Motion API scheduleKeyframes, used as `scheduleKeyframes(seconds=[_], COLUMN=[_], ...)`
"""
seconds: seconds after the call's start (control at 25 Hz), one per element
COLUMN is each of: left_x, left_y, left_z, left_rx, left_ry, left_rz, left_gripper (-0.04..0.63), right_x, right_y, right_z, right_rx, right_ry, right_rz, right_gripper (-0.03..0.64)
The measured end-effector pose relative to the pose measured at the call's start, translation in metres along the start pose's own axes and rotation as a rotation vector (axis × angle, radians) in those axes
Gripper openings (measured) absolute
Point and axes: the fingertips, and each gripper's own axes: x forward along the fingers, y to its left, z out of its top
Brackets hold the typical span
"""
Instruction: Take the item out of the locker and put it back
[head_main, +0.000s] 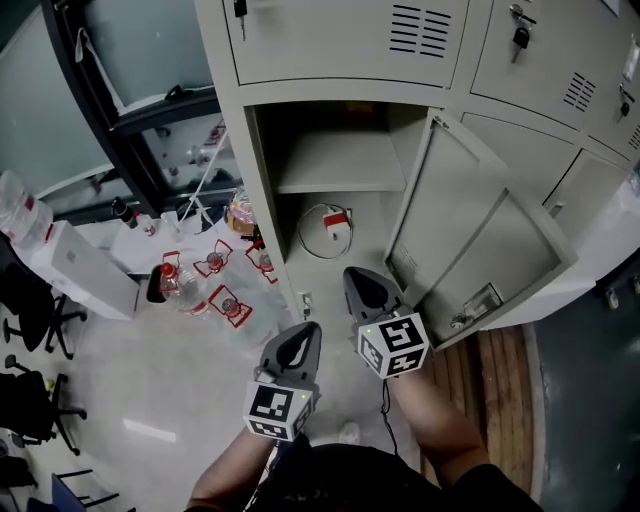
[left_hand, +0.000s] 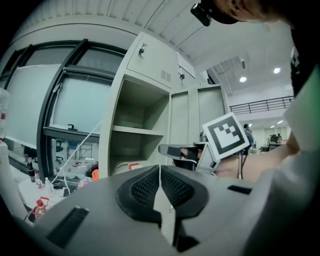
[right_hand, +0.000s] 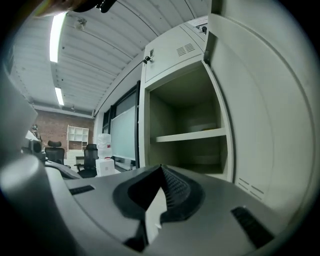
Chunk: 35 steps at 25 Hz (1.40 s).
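Locker (head_main: 262, 190) door (head_main: 480, 240): opened.
Item (head_main: 325, 231): left inside, untouched; removal and return judged pending.
Left tool (left_hand: 160, 168), right tool (right_hand: 161, 167): pressed together, empty.

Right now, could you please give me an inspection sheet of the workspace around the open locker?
Surface: pale floor in front of the locker.
Job's things: one compartment is open, its door swung to the right; a round white item with a red part lies on the compartment's bottom, under the shelf.
Clutter: bottles with red handles and a white box on the floor left of the locker.
Grippers: left gripper and right gripper both shut, empty, short of the opening.
Cables: white cord beside the locker's left wall; thin black cable below the right gripper.
Surroundings: window and office chairs at left.
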Motion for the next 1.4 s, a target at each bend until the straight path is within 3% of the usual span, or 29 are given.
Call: scheduleKeyframes(seconds=[0.16,0.24,0.8,1.08,1.4], left_x=[0.0,-0.001,-0.004,-0.001,0.003], left_y=[0.022,0.03,0.079,0.098,0.113], left_z=[-0.001,-0.005,-0.015,-0.016,-0.02], left_rx=[-0.004,-0.009,-0.006,-0.004,0.023], left_ry=[0.006,0.018,0.066,0.065,0.064], left_rz=[-0.02,-0.04,-0.145,-0.179,-0.217], left_gripper=[0.012,0.012,0.012,0.012,0.012], right_x=[0.023,0.036,0.111,0.14,0.167], right_y=[-0.009,-0.011,-0.053,-0.069,-0.091], right_z=[-0.006,-0.01,-0.059,-0.082,-0.096], right_rx=[0.021,0.036,0.044,0.009,-0.012], right_ry=[0.014,0.023,0.207,0.317,0.421], right_rz=[-0.058,-0.063,-0.239,-0.271,-0.298], right_gripper=[-0.001,0.16,0.21,0.279,0.302])
